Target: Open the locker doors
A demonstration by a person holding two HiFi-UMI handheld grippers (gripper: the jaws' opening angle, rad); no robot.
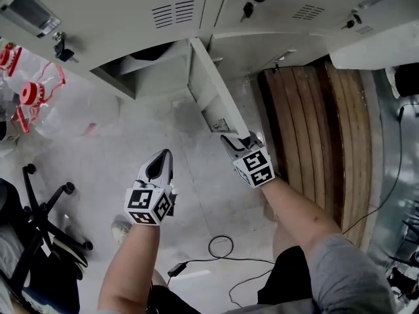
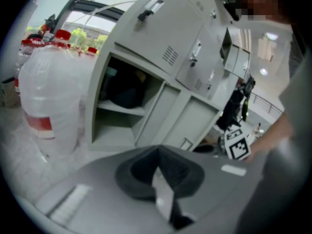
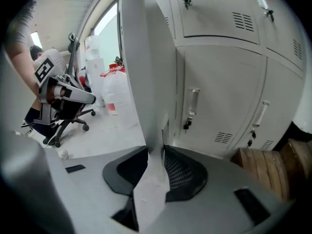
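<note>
A person is wearing a grey short-sleeved fabric shirt (image 1: 340, 260) and black shorts (image 1: 288, 281). The pale grey, tapering plastic left gripper (image 1: 163, 154) and the matching right gripper (image 1: 230, 138) are each carrying a white cube printed with black square markers, the left cube (image 1: 149, 205) and right cube (image 1: 254, 167) sitting at the rear of the shells. Dark mesh-textured pads (image 3: 183, 172) are lining the jaws' inner faces.
</note>
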